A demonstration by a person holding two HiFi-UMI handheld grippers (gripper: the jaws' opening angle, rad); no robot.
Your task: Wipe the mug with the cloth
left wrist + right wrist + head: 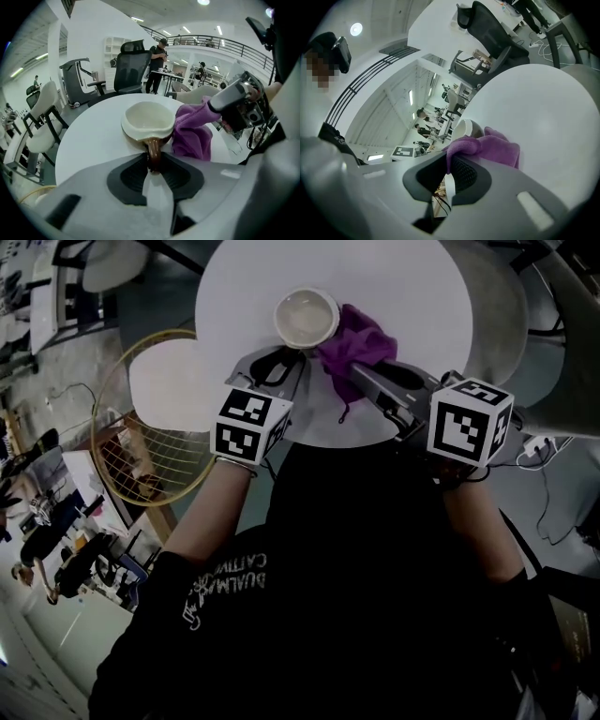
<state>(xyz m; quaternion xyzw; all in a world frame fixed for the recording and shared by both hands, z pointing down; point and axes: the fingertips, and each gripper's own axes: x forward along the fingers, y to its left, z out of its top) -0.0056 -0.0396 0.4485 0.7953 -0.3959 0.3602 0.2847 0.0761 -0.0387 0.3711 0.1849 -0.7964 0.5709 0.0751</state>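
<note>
A cream mug (306,318) with a brown outside stands upright on the round white table (412,296). Its brown handle (153,152) points toward me and sits pinched between the pads of my left gripper (153,164), which is shut on it. A purple cloth (356,348) lies bunched against the mug's right side. My right gripper (361,381) is shut on a fold of that cloth (461,147), close to the mug (465,129). In the left gripper view, the cloth (192,133) touches the mug (147,123) on its right.
A racket (141,442) lies on the floor at the left, beside a white seat (164,385). A black office chair (133,65) stands beyond the table (93,136), with people further back. A cable (548,493) runs along the floor at the right.
</note>
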